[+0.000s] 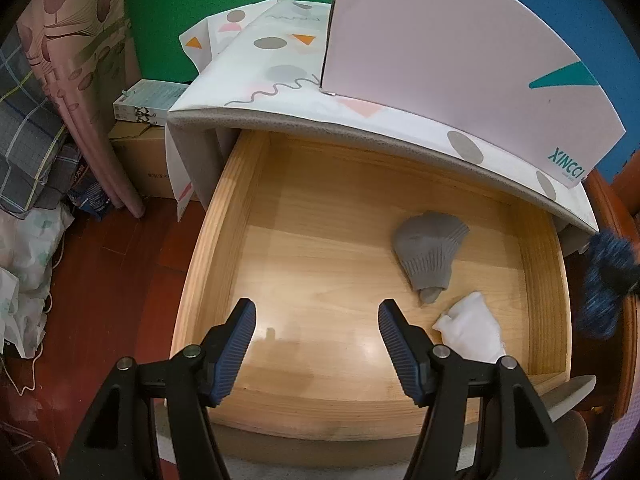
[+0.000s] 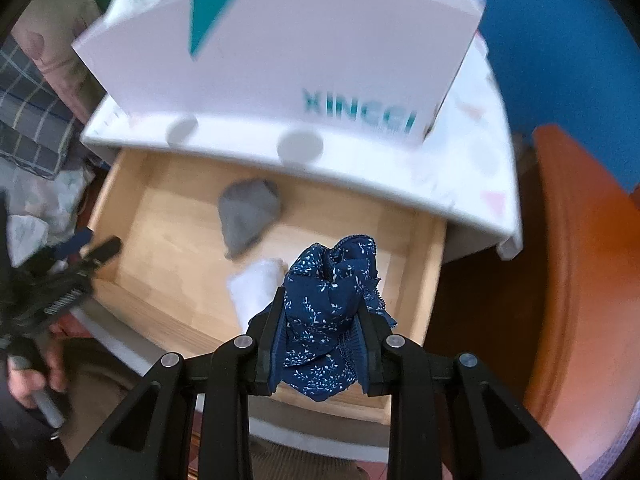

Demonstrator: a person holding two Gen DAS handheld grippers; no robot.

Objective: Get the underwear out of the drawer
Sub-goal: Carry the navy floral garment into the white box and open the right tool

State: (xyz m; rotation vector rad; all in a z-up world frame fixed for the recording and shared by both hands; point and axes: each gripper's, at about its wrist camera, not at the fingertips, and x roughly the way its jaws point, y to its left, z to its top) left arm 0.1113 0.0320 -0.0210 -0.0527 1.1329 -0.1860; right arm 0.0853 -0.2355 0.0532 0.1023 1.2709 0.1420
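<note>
Clamping the navy underwear (image 2: 328, 320), your right tongs (image 2: 322, 344) have it bunched between both pads, the white-sprigged cloth bulging up and out past the fingertips. It hangs above the front right corner of the drawer (image 2: 132, 280), lifted off the drawer's floor; the left wrist view catches it as a dark blue blur beyond the drawer's right wall. Your left tongs (image 1: 318, 344) stand wide apart with nothing between them, hovering over the front of the drawer near its front rail.

Inside the drawer, a grey ribbed piece (image 1: 430, 252) lies toward the right and middle, and a white piece (image 1: 472, 332) lies just in front of it, near the front right corner; the two look close, though you cannot tell if they touch. The rest of the drawer's wooden floor shows bare.

Above the back of the drawer, the table (image 1: 360, 120) wears a patterned cover, and a pale box (image 1: 460, 60) marked XINCCI stands on it. Left of the drawer, on the floor, sit a cardboard carton (image 1: 140, 160) and a curtain (image 1: 80, 80).
</note>
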